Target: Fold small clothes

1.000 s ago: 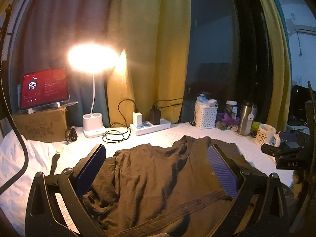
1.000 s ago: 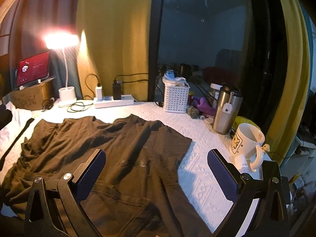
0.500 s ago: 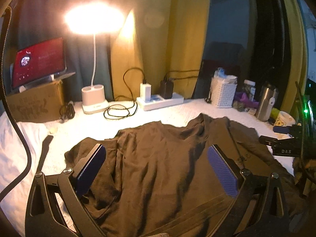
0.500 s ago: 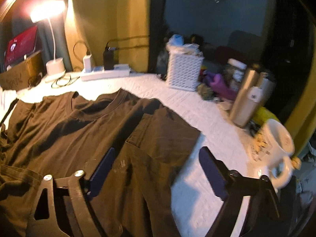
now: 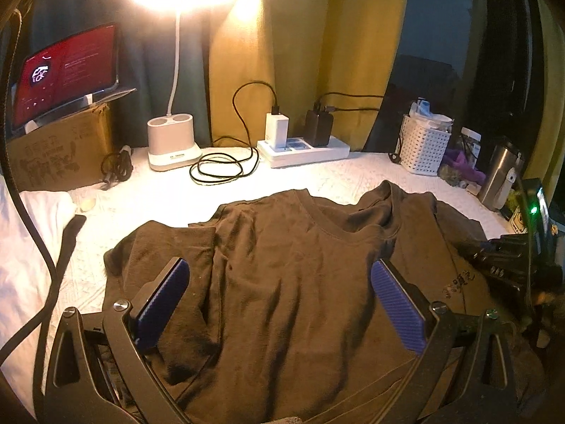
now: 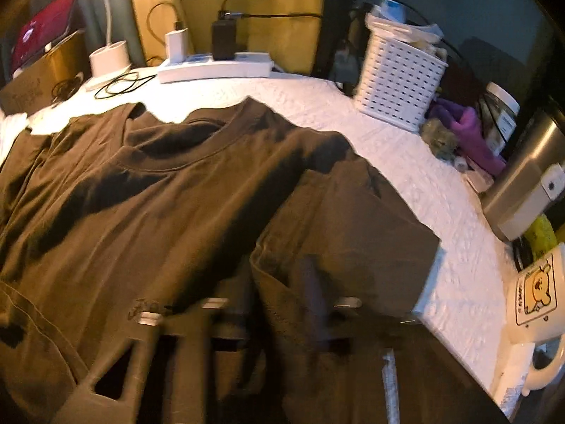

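Note:
A dark brown T-shirt (image 5: 289, 268) lies spread on the white quilted table, collar toward the far side, its left sleeve rumpled. It also fills the right wrist view (image 6: 148, 190). My left gripper (image 5: 279, 300) is open, its blue pads wide apart just above the shirt's body, holding nothing. My right gripper (image 6: 275, 300) is blurred by motion; its fingers sit close together on the fabric near the right sleeve seam (image 6: 317, 233), apparently pinching it. The right gripper's body shows at the right edge of the left wrist view (image 5: 512, 261).
At the far edge stand a lit desk lamp (image 5: 173, 141), a power strip with chargers (image 5: 303, 146), coiled cable (image 5: 222, 169), a white basket (image 6: 399, 70), a steel tumbler (image 6: 529, 190) and a mug (image 6: 536, 300). A tablet on a cardboard box (image 5: 60, 155) stands far left. White cloth (image 5: 24, 247) lies left.
Both grippers moved forward and down toward the shirt. The right gripper's fingers closed from wide apart onto the fabric by the right sleeve. The left stayed open.

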`<state>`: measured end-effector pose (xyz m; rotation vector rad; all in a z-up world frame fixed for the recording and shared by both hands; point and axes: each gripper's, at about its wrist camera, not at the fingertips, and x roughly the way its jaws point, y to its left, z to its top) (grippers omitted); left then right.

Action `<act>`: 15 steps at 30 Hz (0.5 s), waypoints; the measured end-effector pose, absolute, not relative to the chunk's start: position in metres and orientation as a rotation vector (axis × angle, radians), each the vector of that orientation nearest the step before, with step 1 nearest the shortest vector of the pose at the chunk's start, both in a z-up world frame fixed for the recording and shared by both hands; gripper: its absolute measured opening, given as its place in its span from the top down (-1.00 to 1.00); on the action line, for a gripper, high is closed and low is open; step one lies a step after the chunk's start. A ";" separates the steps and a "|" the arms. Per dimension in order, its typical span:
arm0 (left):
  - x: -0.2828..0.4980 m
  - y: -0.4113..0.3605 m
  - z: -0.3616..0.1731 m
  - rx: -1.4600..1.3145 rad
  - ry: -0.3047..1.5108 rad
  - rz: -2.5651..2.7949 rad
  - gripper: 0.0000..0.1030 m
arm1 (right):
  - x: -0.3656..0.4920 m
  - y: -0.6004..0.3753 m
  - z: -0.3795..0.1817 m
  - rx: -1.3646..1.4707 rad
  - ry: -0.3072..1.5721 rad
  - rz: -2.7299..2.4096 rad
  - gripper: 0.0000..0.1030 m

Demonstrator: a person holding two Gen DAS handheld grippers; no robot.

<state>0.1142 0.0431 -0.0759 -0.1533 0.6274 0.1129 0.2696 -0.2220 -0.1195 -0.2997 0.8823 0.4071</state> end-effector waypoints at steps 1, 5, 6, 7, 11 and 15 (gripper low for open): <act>0.115 0.041 -0.076 -0.150 0.629 0.110 -0.97 | 0.270 -0.229 -0.117 -0.275 0.880 0.404 0.78; 0.116 0.036 -0.076 -0.139 0.636 0.095 -0.97 | 0.275 -0.267 -0.109 -0.185 0.864 0.331 0.87; 0.117 0.035 -0.077 -0.138 0.638 0.092 -0.97 | 0.275 -0.275 -0.109 -0.164 0.865 0.314 0.87; 0.117 0.035 -0.077 -0.137 0.640 0.091 -0.97 | 0.276 -0.287 -0.107 -0.130 0.863 0.293 0.87; 0.115 0.034 -0.074 -0.135 0.636 0.087 -0.97 | 0.272 -0.310 -0.097 -0.060 0.841 0.266 0.89; 0.111 0.037 -0.071 -0.143 0.622 0.088 -0.97 | 0.265 -0.300 -0.081 -0.065 0.809 0.302 0.89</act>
